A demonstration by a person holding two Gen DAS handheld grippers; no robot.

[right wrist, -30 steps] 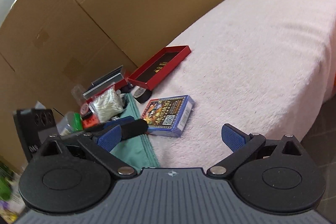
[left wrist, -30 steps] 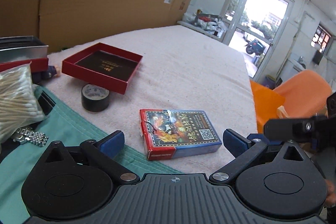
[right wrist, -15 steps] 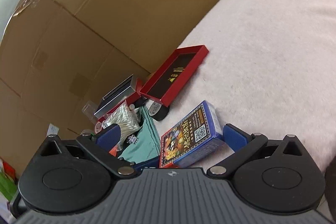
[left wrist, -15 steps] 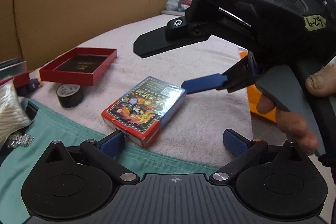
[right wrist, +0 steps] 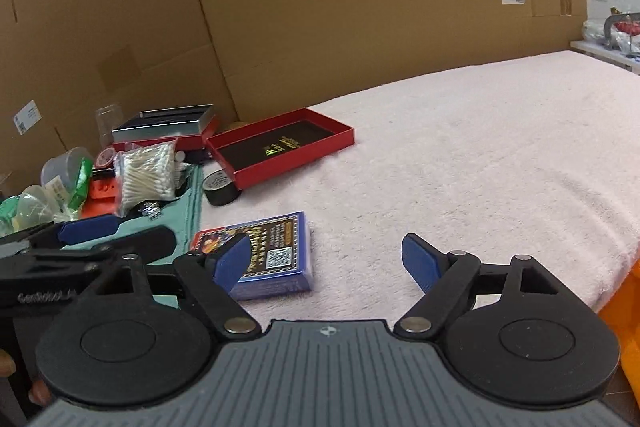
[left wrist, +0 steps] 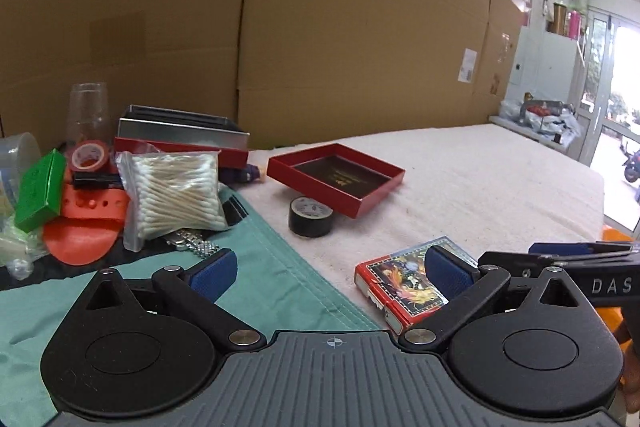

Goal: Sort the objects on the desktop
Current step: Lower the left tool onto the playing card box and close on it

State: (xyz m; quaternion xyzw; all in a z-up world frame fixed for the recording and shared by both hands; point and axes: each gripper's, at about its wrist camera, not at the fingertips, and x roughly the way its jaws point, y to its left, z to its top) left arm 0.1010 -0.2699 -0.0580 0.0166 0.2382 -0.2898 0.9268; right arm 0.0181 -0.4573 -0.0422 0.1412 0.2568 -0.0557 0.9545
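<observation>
A playing-card box [left wrist: 404,283] [right wrist: 276,251] lies flat on the pale towel near the front edge. My left gripper [left wrist: 328,273] is open and empty, its right fingertip in front of the box. My right gripper [right wrist: 326,259] is open and empty, its left fingertip over the box's near left corner. An open red box lid [left wrist: 336,175] [right wrist: 280,147] sits behind, propped on a black tape roll [left wrist: 310,221] [right wrist: 220,189]. A bag of cotton swabs [left wrist: 176,193] [right wrist: 146,177] lies in the pile at left.
The left pile holds a silver tin [left wrist: 180,131], a green box [left wrist: 38,193], an orange plastic piece [left wrist: 80,231], red tape [left wrist: 90,155], a watch band [left wrist: 196,243] and a clear cup [left wrist: 89,111] on teal cloth [left wrist: 272,279]. A cardboard wall [left wrist: 320,27] stands behind. The table edge [right wrist: 616,267] drops at right.
Both grippers have pulled back and turned toward the cardboard wall. The right gripper, which was around the card box, now sits to its right. The box lies flat on the towel.
</observation>
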